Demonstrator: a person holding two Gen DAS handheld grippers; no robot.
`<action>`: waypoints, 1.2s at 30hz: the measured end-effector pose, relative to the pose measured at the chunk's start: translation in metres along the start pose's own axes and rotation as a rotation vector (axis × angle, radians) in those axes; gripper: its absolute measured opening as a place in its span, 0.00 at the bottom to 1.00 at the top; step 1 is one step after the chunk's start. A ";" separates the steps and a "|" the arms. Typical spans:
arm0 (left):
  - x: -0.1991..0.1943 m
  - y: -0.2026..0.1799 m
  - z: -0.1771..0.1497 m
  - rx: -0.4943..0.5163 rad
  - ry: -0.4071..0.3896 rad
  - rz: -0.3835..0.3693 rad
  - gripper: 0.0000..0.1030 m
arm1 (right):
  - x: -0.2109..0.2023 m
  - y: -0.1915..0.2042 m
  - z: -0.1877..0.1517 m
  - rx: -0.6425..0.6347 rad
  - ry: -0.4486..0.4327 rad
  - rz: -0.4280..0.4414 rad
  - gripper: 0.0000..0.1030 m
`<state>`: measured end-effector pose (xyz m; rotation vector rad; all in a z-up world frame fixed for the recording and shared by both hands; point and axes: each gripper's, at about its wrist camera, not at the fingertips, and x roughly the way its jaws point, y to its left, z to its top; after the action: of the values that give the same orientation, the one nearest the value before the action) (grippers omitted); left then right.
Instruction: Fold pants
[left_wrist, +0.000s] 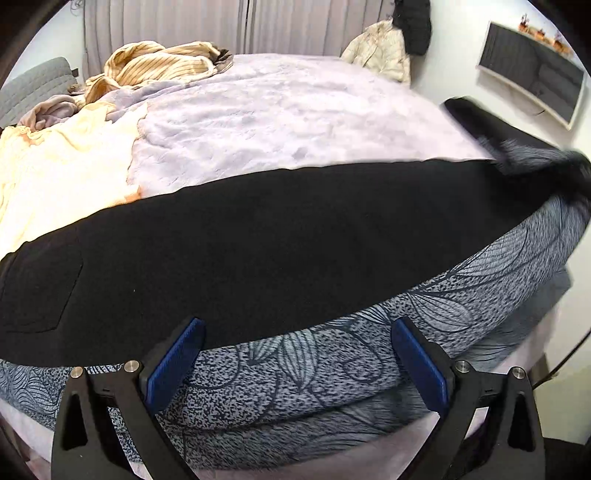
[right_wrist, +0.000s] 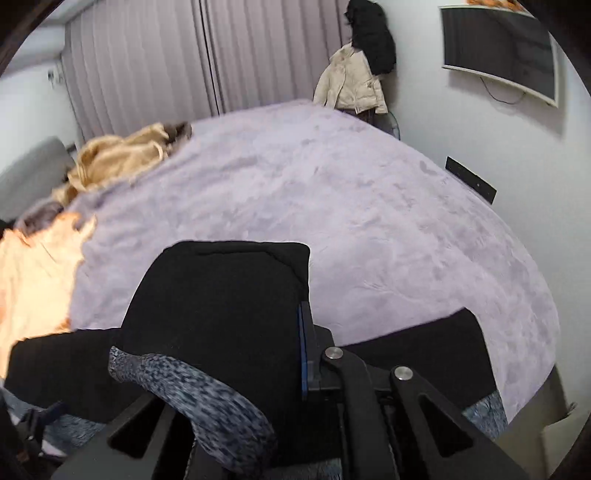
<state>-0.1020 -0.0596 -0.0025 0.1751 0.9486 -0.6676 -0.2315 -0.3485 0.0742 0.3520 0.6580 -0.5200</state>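
Observation:
Black pants (left_wrist: 258, 251) lie stretched across the near edge of the bed, over a blue-grey leaf-print cover (left_wrist: 332, 373). My left gripper (left_wrist: 295, 365) is open and empty just in front of the pants' near edge, blue pads (left_wrist: 173, 365) apart. In the right wrist view my right gripper (right_wrist: 273, 332) is shut on the pants' leg end (right_wrist: 221, 295) and holds it lifted and folded back over the bed. Only its right blue pad (right_wrist: 302, 350) shows; the cloth hides the left finger. The lifted end shows blurred at far right in the left wrist view (left_wrist: 517, 147).
A lilac fleece blanket (left_wrist: 295, 122) covers the bed. Cream and striped clothes (left_wrist: 155, 66) lie piled at its far left, a pale yellow cloth (left_wrist: 62, 166) nearer. Jackets (right_wrist: 354, 81) hang in the far corner. A TV (right_wrist: 498, 48) is on the right wall.

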 end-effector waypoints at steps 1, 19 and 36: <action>-0.005 -0.003 0.001 0.004 -0.011 -0.028 0.99 | -0.013 -0.008 -0.008 0.023 -0.018 0.028 0.06; 0.017 -0.027 -0.006 0.072 0.075 0.044 0.99 | 0.014 -0.106 -0.043 0.270 -0.027 0.069 0.07; 0.011 -0.035 0.002 0.083 0.066 0.037 0.99 | -0.005 -0.095 -0.028 0.155 -0.068 0.021 0.09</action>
<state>-0.1169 -0.0931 -0.0046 0.2894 0.9793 -0.6706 -0.3017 -0.4107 0.0427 0.4843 0.5494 -0.5616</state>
